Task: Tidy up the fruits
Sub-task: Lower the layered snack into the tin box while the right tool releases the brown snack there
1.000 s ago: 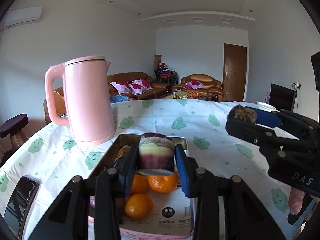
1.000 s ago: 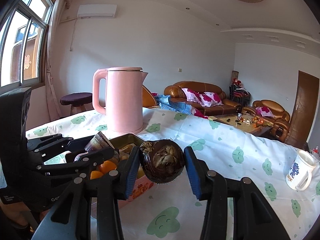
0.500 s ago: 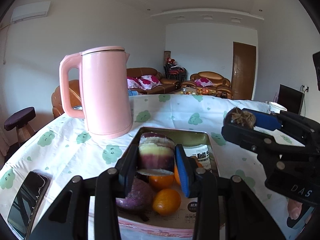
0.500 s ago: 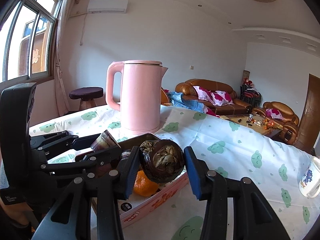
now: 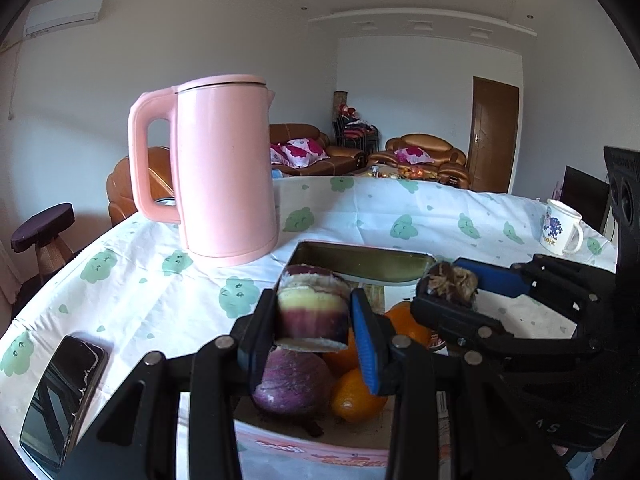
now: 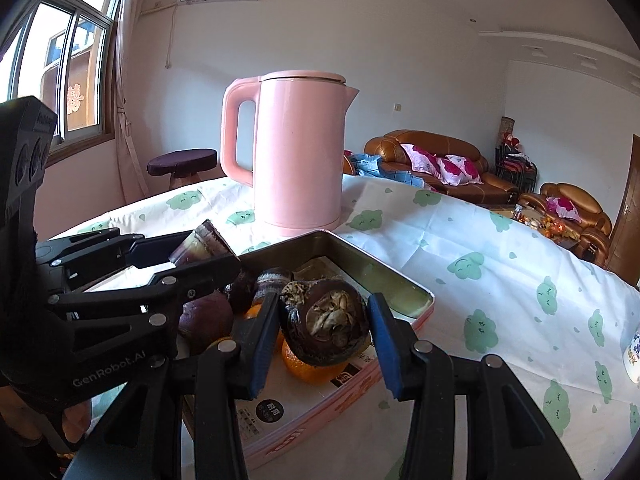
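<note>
A short purple-and-cream cut stalk segment sits pinched between the blue pads of the left gripper, held over the near end of a shallow rectangular pink-sided metal tin. In the tin lie a round purple root, several small oranges and a printed paper sheet. The right gripper clamps a dark brown round husked fruit above the same tin, just beside the left one. Behind the tin a tall pink electric kettle stands upright on the white tablecloth with green cloud faces. A black smartphone lies at the cloth's near left; a white printed mug stands far right
</note>
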Motion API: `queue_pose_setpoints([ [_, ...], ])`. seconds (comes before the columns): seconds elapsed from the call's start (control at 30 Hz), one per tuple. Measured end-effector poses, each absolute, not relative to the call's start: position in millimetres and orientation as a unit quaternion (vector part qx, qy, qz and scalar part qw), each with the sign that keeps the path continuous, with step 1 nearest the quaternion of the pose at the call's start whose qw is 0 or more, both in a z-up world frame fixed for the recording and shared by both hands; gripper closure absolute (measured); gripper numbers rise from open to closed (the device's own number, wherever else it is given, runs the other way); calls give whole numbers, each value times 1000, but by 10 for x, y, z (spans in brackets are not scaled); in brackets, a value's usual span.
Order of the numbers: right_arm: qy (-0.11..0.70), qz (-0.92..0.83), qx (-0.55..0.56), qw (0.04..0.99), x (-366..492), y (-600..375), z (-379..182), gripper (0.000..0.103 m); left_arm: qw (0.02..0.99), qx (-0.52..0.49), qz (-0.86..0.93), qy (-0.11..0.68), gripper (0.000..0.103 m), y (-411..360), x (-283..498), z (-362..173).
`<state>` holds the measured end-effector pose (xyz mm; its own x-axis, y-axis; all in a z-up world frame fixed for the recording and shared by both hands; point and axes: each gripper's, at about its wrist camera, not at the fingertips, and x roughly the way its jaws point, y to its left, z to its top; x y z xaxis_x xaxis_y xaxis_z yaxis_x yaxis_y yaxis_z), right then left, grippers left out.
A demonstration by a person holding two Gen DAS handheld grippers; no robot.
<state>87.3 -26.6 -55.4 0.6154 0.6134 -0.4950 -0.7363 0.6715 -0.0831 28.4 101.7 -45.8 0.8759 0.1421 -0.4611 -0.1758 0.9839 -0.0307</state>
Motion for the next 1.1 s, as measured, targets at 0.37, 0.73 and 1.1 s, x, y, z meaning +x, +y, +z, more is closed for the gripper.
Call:
queue_pose_setpoints([
  [0.37, 266, 392, -145, 869, 1012, -187, -664, 56, 960, -42, 74, 268, 64, 1067, 362, -519],
  [0.73, 253, 394, -157, 869, 905, -191, -664, 37, 967, -29, 80, 240, 36, 1023, 247, -451],
  [1.1, 229, 329, -125, 907, 916, -550, -548, 37, 977, -44, 93, 186, 25, 1053, 79, -238],
])
